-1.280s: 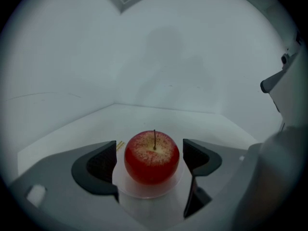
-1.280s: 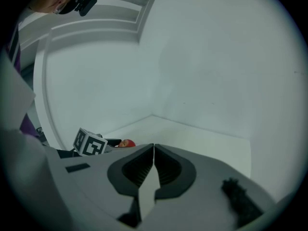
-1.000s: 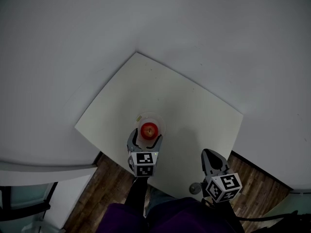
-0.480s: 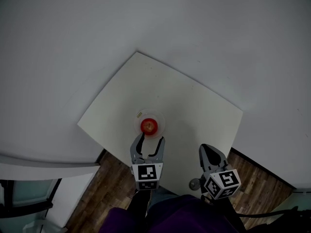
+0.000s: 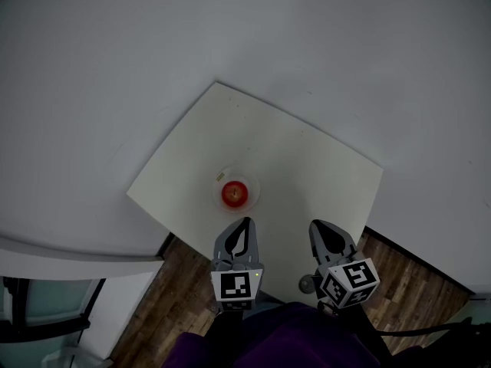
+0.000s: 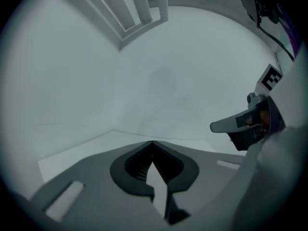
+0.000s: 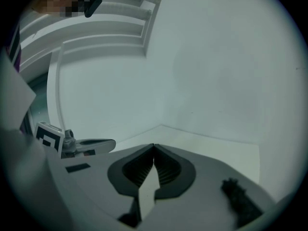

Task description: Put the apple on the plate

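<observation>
A red apple [image 5: 235, 193] sits on a small clear plate [image 5: 252, 185] near the front of the white table [image 5: 307, 167]. My left gripper [image 5: 245, 222] hangs just in front of the plate, apart from the apple, with its jaws shut and empty. In the left gripper view the shut left gripper [image 6: 152, 142] points over the table's far edge, and neither apple nor plate shows there. My right gripper [image 5: 316, 225] is beside it on the right, also shut and empty. The right gripper view shows only the right gripper [image 7: 154, 145] and the table corner.
The table [image 7: 216, 146] stands in a white corner, and wooden floor [image 5: 184, 297] runs along its near side. A small grey round thing [image 5: 307, 284] lies by the table's near edge under the right gripper. White shelving [image 5: 69, 271] stands at the lower left.
My left gripper stood open around the apple; it has drawn back toward the near edge, risen and shut empty. The apple stays on the plate. The right gripper has hardly moved.
</observation>
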A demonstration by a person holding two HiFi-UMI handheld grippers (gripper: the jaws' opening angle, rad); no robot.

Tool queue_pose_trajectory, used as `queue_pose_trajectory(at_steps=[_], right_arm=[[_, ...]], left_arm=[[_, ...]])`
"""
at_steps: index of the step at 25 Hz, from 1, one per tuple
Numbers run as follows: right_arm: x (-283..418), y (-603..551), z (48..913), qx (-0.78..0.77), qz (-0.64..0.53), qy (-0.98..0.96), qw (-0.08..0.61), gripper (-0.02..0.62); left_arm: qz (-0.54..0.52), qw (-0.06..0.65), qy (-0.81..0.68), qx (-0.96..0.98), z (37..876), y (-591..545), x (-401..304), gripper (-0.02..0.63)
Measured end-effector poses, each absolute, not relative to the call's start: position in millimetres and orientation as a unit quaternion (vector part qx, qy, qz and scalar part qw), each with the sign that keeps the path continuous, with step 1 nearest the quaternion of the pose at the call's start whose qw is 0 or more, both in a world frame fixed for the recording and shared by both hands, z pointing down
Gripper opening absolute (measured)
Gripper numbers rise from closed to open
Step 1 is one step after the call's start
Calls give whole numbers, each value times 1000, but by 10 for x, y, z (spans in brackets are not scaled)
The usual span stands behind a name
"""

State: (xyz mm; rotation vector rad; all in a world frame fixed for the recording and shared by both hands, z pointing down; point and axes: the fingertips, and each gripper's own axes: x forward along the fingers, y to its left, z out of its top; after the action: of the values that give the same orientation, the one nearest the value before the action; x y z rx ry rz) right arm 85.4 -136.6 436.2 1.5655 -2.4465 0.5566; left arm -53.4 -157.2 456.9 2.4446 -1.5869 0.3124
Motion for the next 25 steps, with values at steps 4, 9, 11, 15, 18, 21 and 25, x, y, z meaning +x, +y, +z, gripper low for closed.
queue_pose_trajectory(at_steps=[4, 9, 11, 15, 18, 21, 25], right_arm=[[826, -1341, 4333, 518, 183, -830, 90, 11], [791, -1321, 4317, 511, 179, -836, 91, 11], [796, -1317, 4317, 509, 178, -837, 92, 11], [800, -1300, 4320, 506, 179, -838, 94, 11], [795, -1295, 4326, 505, 179, -839, 93, 11], [788, -1304, 4333, 504, 180, -839, 94, 11], [771, -1306, 4331, 502, 180, -841, 94, 11]], left_arm=[[110, 116, -535, 830, 4558, -1482, -457, 8], [115, 119, -530, 832, 4554, -1412, -410, 8], [113, 115, -527, 834, 4536, -1399, -381, 8], [104, 108, -518, 842, 4470, -1367, -323, 8], [100, 104, -517, 844, 4447, -1358, -313, 8], [103, 104, -515, 844, 4452, -1360, -316, 8], [106, 105, -516, 844, 4461, -1354, -329, 8]])
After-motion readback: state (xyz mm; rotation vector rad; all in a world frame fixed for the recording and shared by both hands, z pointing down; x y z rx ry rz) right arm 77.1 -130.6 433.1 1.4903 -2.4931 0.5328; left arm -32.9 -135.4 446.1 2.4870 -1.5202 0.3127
